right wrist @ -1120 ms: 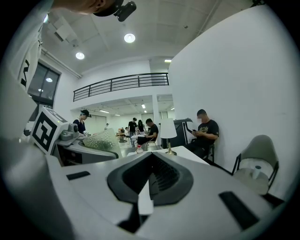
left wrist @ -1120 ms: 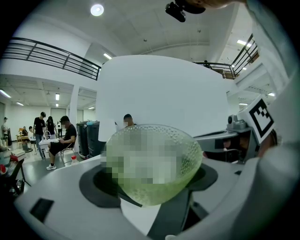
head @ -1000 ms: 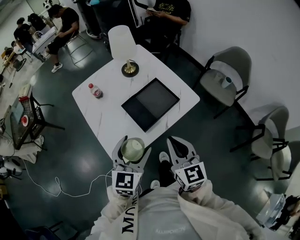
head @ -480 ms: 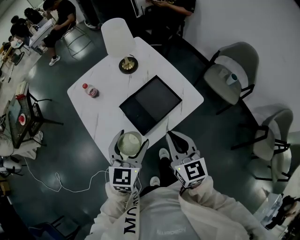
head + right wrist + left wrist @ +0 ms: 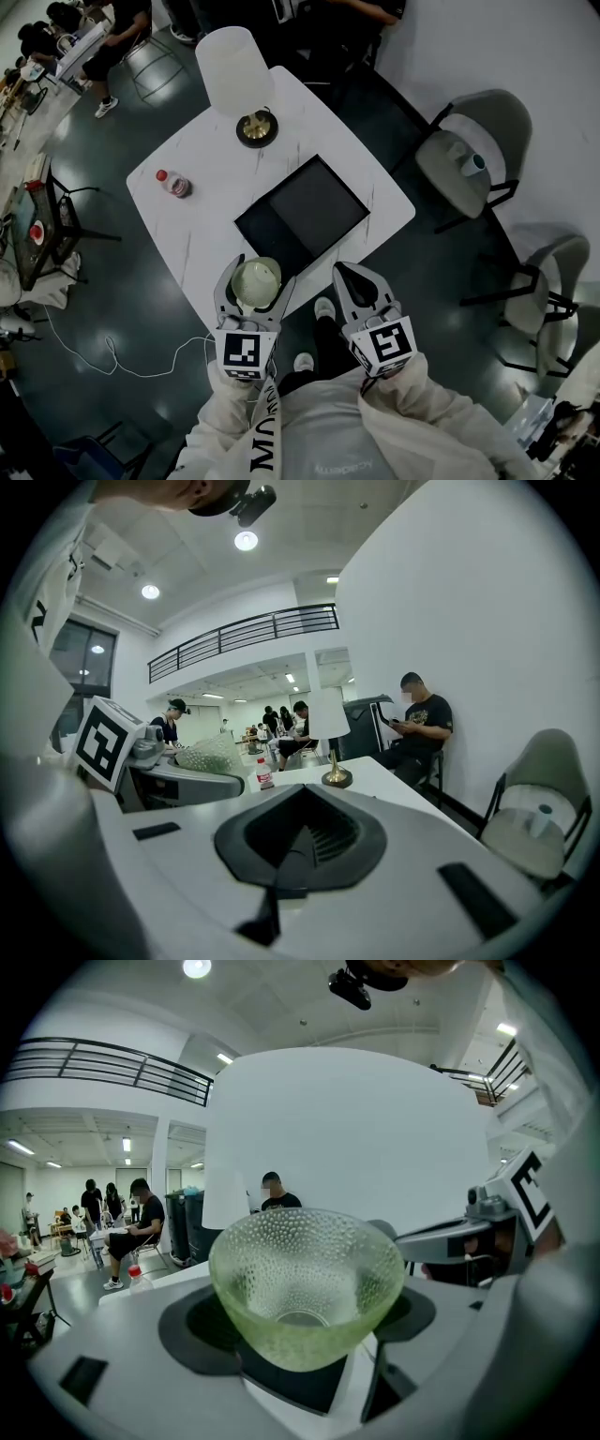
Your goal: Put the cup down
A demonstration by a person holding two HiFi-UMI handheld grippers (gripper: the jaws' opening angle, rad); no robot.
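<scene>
Clamping the cup from both sides, the jaws of the left gripper hold it upright with its mouth up. The cup is pale green pebbled glass, flaring from a narrow base. From the head view it hangs over the near edge of the table; contact with the tabletop cannot be judged. The right gripper is level with it just to the right, off the table edge and over the floor, jaws together on nothing.

Writing: each gripper carries a cube with a black-and-white square marker. White letters run along the person's left sleeve, starting "MO", the rest unclear. The chest print is too small to read.

Outward on the white table, a dark square panel lies just beyond the cup, one corner pointing toward the left gripper. Left of the panel the tabletop is bare as far as a small red-capped bottle near the left edge; its label cannot be read. A lamp with a white shade and brass base stands at the far corner.

Around the table the dark floor is open. A white cable trails at the left, and two grey chairs stand well apart at the right, the nearer bearing a small container. Seated people occupy the far side of the room.
</scene>
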